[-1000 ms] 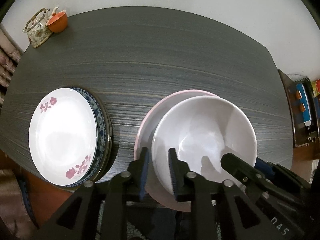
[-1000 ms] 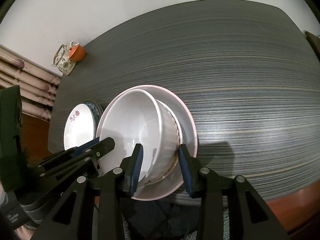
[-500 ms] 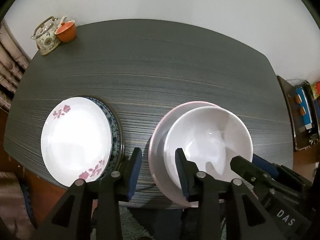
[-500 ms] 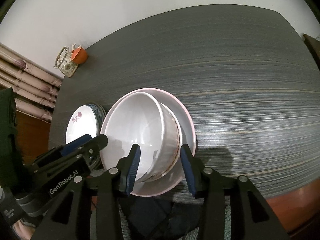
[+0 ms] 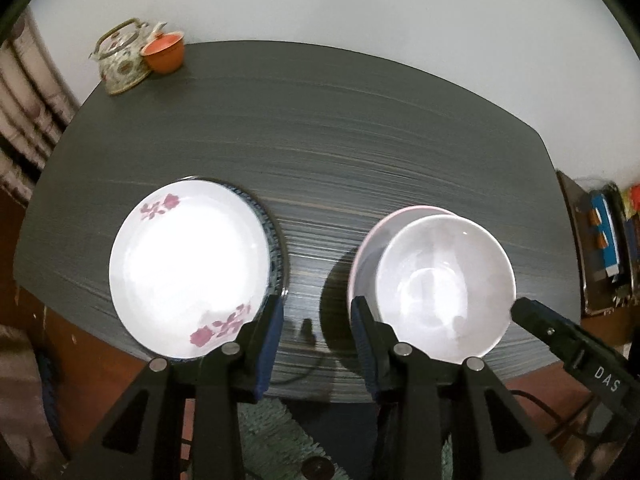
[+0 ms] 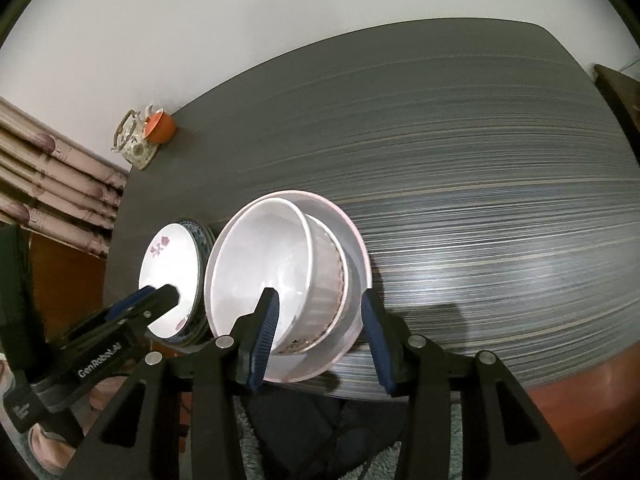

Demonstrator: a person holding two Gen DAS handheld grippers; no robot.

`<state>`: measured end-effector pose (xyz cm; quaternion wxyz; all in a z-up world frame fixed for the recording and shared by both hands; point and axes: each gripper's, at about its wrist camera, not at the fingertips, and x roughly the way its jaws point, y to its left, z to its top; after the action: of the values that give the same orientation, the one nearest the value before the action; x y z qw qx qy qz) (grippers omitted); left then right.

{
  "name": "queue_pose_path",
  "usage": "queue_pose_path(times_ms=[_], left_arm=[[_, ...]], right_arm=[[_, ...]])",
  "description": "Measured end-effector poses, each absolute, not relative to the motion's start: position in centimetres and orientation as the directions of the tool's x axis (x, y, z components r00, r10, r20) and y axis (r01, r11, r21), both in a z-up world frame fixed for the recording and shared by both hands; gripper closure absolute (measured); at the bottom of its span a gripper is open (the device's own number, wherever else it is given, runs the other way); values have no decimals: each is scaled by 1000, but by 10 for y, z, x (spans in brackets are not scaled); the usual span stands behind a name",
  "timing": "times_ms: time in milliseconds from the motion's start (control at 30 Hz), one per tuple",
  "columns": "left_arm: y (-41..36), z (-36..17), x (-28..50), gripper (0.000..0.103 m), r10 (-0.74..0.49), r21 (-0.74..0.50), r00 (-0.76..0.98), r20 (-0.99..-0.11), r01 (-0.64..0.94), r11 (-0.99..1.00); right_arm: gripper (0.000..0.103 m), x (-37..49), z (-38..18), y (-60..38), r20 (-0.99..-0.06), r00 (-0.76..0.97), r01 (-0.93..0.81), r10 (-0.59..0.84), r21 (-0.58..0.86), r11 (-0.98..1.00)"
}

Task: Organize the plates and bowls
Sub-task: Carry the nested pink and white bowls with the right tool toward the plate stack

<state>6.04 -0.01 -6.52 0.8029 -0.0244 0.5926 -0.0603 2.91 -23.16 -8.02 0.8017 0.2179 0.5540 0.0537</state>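
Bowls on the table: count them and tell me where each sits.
3. The white bowl nests in a ribbed bowl, which sits in the wide pink-rimmed bowl, all near the table's front edge. More could be hidden underneath.

The flowered plate [image 5: 188,272] hides most of the blue-rimmed plate [image 5: 276,248] beneath.

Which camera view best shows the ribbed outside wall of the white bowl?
The right wrist view: the white bowl shows its ribbed side there, nested inside another bowl. The left wrist view looks down into it, showing only the smooth inside.
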Motion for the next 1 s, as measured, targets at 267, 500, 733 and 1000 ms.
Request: queue_pose_path(times_ms=[267,500,733,1000], left_arm=[[15,-77,64,60,-160,-164,236,-958,3,986],[10,-96,67,60,-192,-199,175,-966,-20,980],[9,-104,72,60,-194,-202,152,-969,-38,979],[13,-109,81,60,-204,-214,129,-970,-65,975]], right_arm=[[61,21,-86,-246,-881,366,193,301,388,901],[60,18,-101,-253,-899,331,227,288,372,900],[60,22,-115,-253,-907,305,245,290,369,897],[60,29,-122,-246,-918,284,236,277,347,907]])
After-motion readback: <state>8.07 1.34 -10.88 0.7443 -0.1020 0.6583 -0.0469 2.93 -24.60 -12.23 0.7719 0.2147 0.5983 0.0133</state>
